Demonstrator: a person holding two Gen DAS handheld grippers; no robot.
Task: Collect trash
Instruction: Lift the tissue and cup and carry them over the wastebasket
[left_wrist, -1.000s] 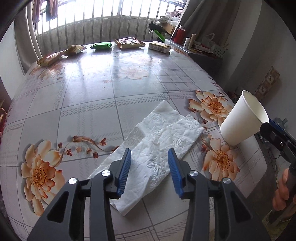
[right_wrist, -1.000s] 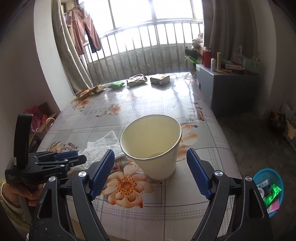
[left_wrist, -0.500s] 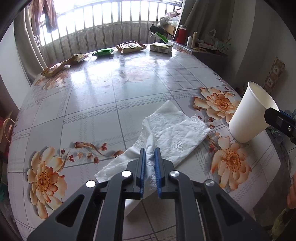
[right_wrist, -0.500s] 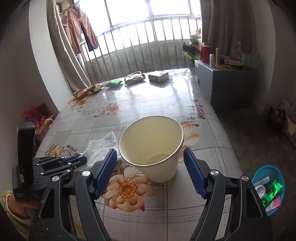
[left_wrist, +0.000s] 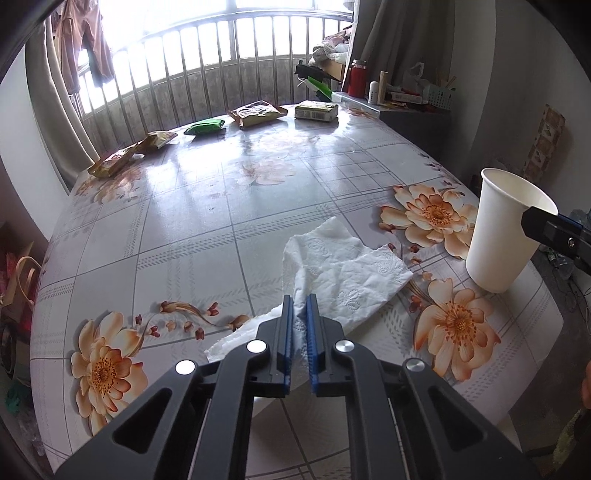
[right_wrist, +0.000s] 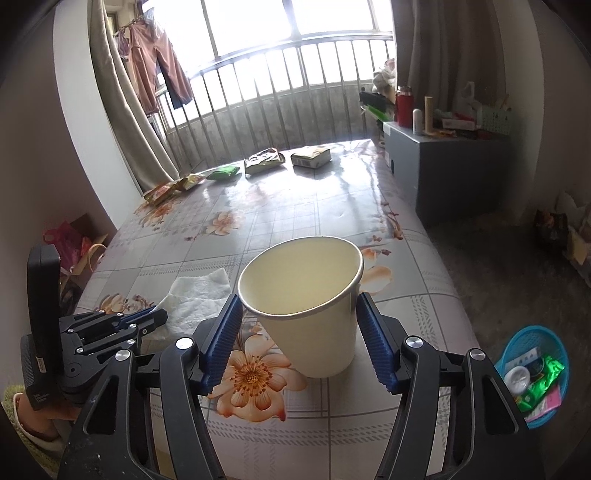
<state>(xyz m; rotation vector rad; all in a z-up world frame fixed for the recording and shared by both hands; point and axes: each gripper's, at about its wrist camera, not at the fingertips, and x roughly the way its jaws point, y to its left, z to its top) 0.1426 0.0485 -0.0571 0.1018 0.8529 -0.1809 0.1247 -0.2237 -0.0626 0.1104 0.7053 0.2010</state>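
Through the left wrist camera we see our left gripper pressed together on the white napkin, a fold of it pinched between the blue pads while the rest lies crumpled on the flowered table just ahead of the tips. The paper cup stands upright near the table's right edge, with a dark finger of our right gripper touching its rim side.

Through the right wrist camera we see our right gripper with its jaws closing around the cup, which stands between them; the pads sit at the cup's rim on both sides, apparently just touching. The napkin lies left of the cup, under the left gripper. A blue basket sits on the floor at right.
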